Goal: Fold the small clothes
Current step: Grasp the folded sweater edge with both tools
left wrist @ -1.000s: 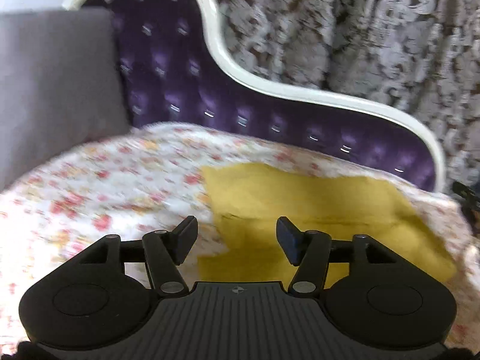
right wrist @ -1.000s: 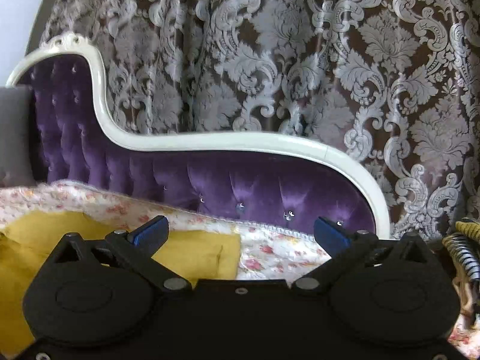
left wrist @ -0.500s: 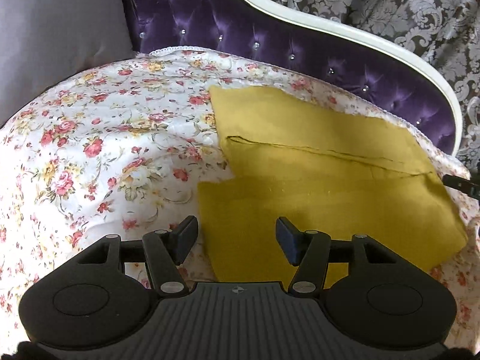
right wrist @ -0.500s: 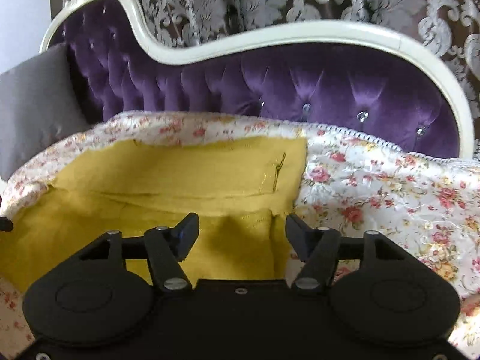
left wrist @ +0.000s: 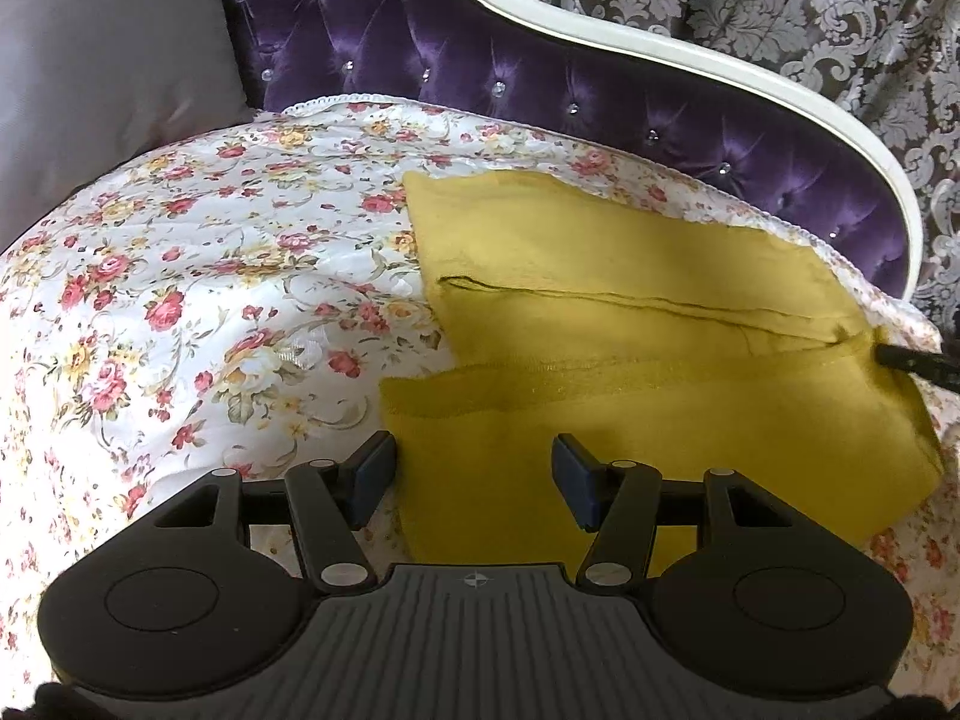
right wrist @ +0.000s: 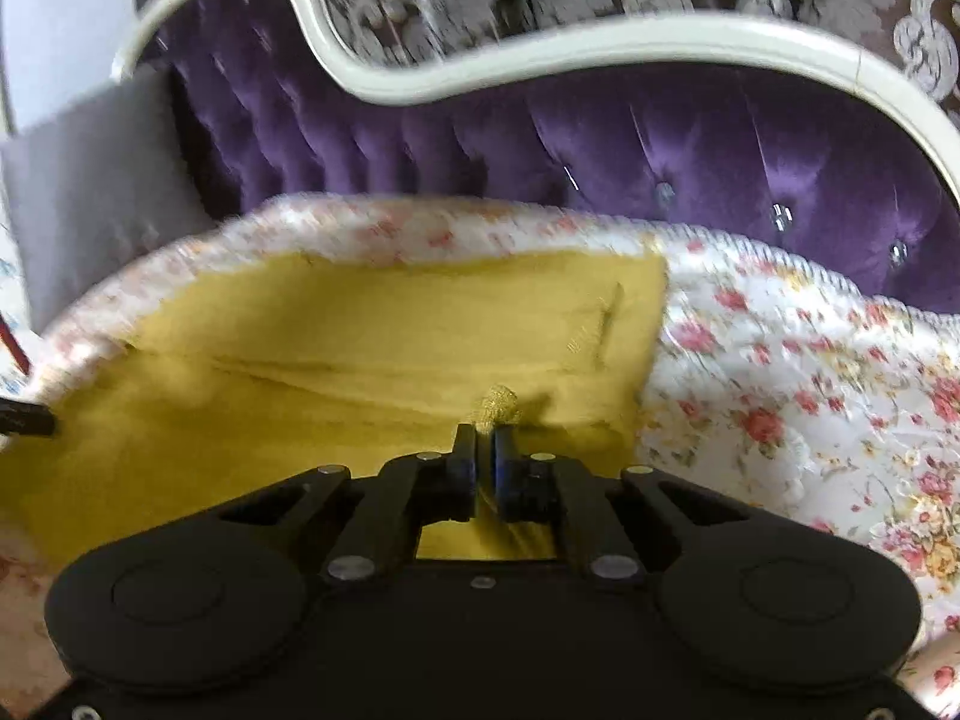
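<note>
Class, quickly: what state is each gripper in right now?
Left gripper: open, holding nothing, over the mustard-yellow fabric garment.
Right gripper: just closed, pinching that garment's edge.

Soft daylight (right view motion-blurred)

We see a floral cover [left wrist: 180, 276] over a purple tufted sofa [left wrist: 480, 60] with white trim [left wrist: 660, 48], a grey cushion [left wrist: 102, 60], and damask curtain [left wrist: 810, 0] behind.
</note>
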Motion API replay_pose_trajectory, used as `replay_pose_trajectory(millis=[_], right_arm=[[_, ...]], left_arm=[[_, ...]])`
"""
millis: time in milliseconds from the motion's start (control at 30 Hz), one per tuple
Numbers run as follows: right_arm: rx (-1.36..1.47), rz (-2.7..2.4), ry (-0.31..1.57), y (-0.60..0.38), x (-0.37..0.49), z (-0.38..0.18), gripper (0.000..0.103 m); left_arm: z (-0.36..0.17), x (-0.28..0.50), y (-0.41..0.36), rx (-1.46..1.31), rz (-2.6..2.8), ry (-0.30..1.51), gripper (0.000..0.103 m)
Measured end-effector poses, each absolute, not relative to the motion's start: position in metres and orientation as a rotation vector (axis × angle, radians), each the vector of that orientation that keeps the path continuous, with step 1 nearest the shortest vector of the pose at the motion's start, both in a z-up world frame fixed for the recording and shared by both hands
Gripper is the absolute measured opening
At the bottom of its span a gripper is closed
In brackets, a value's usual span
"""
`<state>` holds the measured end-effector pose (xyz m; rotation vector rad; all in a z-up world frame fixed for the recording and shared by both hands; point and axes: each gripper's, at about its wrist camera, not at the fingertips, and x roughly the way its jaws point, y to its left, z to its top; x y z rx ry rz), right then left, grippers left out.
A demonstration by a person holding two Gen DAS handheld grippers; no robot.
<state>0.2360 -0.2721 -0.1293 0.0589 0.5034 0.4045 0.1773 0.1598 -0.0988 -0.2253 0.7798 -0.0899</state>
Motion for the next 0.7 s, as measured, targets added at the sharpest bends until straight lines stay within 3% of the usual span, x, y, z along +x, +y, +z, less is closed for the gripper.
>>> replay_pose_trajectory(millis=[300,333,367,400,700], right_arm=[[0.1,0.416,0.413,-0.284,0.208,-0.111,0.012],[0.102,0.413,0.416,-0.284,0.208,-0.112,0.012],[0.105,0.412,0.421,-0.284,0.208,-0.113,0.012],[0.106,0.41,0.425,-0.284,0.207,-0.114,0.012],[0.129,0.387,0.404,-0.286,0.196,-0.112,0.01]], left_arm=[[-0.105,0.186,0.163,-0.195,-0.059,0.759,0.055],[-0.107,0.188,0.163,-0.185,-0.072,0.748,0.052],[-0.107,0.188,0.163,-0.19,-0.083,0.734,0.027],[-0.109,0.189,0.166,-0.215,-0.102,0.724,0.012],[-0.095,0.165,0.167,-0.267,-0.106,0.626,0.008]])
